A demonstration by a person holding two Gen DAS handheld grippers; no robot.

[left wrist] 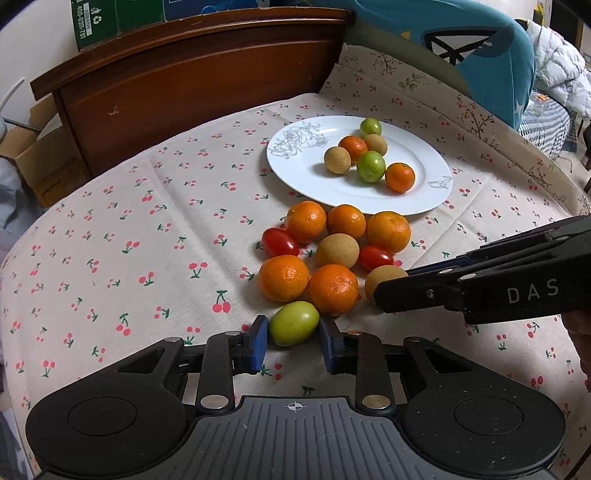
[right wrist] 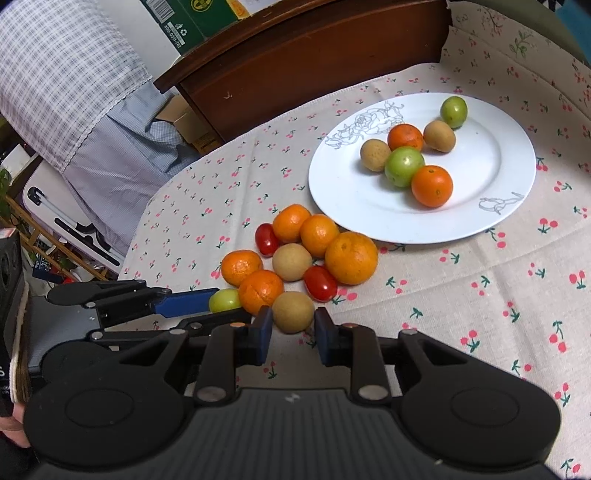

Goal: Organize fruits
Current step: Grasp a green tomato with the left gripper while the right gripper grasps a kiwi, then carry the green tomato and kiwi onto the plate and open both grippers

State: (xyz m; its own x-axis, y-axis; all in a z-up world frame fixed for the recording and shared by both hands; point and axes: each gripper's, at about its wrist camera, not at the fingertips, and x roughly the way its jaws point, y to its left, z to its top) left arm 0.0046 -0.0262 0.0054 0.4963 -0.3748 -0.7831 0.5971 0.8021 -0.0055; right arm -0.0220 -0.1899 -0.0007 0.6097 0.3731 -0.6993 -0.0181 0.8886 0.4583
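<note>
On the cherry-print tablecloth (left wrist: 147, 240) lies a pile of several oranges (left wrist: 283, 277), two red cherry tomatoes (left wrist: 279, 242) and brown round fruits (left wrist: 337, 250). Nearest the camera in that pile is a green fruit (left wrist: 293, 323), and my left gripper (left wrist: 294, 338) is shut on it, with the blue pads against its two sides. My right gripper (right wrist: 293, 321) is shut on a brown fruit (right wrist: 293, 310) at the pile's near right end. Behind the pile, a white plate (left wrist: 317, 184) holds two green fruits, two oranges and two brown fruits.
A dark wooden board (left wrist: 192, 74) rises behind the table, with a green carton (left wrist: 99, 22) on top. Cardboard boxes (left wrist: 40, 158) stand past the table's left edge. A teal cloth (left wrist: 480, 44) lies at the back right. Bare tablecloth spreads left and right of the pile.
</note>
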